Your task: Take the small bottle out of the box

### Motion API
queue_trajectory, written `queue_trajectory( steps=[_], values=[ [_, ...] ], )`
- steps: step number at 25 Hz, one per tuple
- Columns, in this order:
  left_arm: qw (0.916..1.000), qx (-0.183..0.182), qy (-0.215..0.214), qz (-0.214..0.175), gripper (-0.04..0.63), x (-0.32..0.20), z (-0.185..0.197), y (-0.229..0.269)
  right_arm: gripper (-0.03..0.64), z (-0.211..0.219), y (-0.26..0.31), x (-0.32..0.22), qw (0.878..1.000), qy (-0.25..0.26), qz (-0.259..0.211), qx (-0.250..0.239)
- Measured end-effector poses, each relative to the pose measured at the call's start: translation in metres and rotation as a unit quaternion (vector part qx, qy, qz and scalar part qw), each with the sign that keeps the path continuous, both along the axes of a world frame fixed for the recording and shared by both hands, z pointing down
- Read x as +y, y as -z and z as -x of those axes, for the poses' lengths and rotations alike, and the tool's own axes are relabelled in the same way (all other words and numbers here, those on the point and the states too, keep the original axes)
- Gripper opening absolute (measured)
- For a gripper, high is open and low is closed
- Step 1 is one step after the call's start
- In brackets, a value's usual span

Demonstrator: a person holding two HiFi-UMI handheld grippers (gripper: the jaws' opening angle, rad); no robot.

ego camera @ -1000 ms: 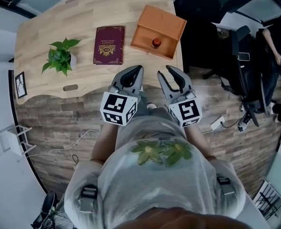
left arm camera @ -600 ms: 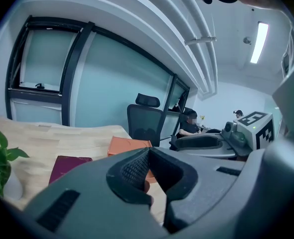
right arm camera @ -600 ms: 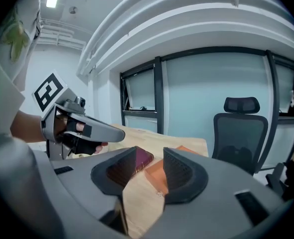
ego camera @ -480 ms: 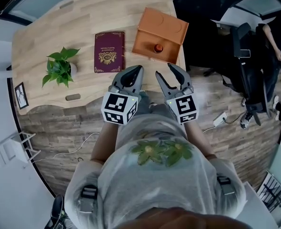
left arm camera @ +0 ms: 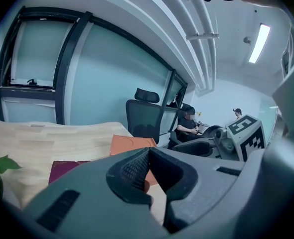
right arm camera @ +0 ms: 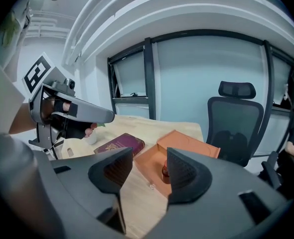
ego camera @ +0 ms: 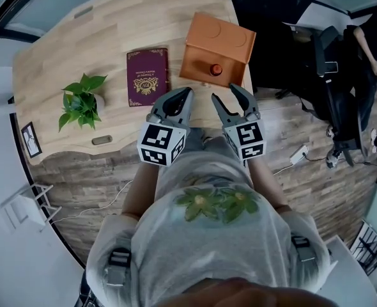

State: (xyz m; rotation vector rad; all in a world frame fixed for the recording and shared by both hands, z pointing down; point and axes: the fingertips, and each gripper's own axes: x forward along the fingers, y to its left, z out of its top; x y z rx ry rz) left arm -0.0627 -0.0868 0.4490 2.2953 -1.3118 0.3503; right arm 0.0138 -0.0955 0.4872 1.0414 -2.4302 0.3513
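The orange box [ego camera: 217, 40] lies open at the table's right end, its lid [right arm camera: 188, 143] folded back. A small dark bottle with a red cap [ego camera: 215, 70] stands inside it [right arm camera: 165, 172]. My right gripper [ego camera: 225, 94] hangs just short of the box, open, with nothing between its jaws [right arm camera: 149, 167]; they have just been opening. The bottle shows beyond the gap, close to the right pad. My left gripper [ego camera: 184, 95] sits beside it to the left, over the table edge, shut and empty [left arm camera: 148, 152]. It points past the box [left arm camera: 129, 143].
A maroon book [ego camera: 146, 77] lies left of the box, and a potted plant [ego camera: 81, 101] stands further left. A small picture frame [ego camera: 30, 139] sits at the table's left edge. Office chairs [ego camera: 332, 101] and a seated person [left arm camera: 189, 121] are beyond the right end. A power strip [ego camera: 299, 155] lies on the floor.
Both grippers have moved forward toward the table edge and the box. The right jaws have spread wider. The left jaws stayed together.
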Motion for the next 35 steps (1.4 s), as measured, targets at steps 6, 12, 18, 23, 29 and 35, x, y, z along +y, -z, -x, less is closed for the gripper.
queue_trajectory(
  steps=[6,12,18,23,29,35],
  values=[
    [0.9998,-0.003,-0.019,0.003,0.008,-0.018,0.005,-0.008,0.199,0.002,-0.019,-0.014,0.999,-0.015,0.029,0.004],
    [0.9992,-0.003,-0.039,0.006,0.008,-0.033,0.011,-0.014,0.207,0.002,-0.037,-0.027,0.998,-0.039,0.046,0.018],
    [0.9984,-0.007,-0.054,0.012,0.008,-0.044,0.016,-0.024,0.216,0.007,-0.060,-0.037,0.996,-0.044,0.066,0.037],
    [0.9979,-0.009,-0.062,0.015,0.008,-0.050,0.019,-0.029,0.222,0.006,-0.076,-0.045,0.994,-0.054,0.077,0.053],
    [0.9976,-0.009,-0.065,0.020,0.008,-0.058,0.022,-0.035,0.223,0.003,-0.093,-0.055,0.992,-0.066,0.084,0.072],
    [0.9973,-0.009,-0.066,0.030,0.008,-0.062,0.026,-0.042,0.223,0.000,-0.113,-0.062,0.988,-0.068,0.104,0.088]
  ],
)
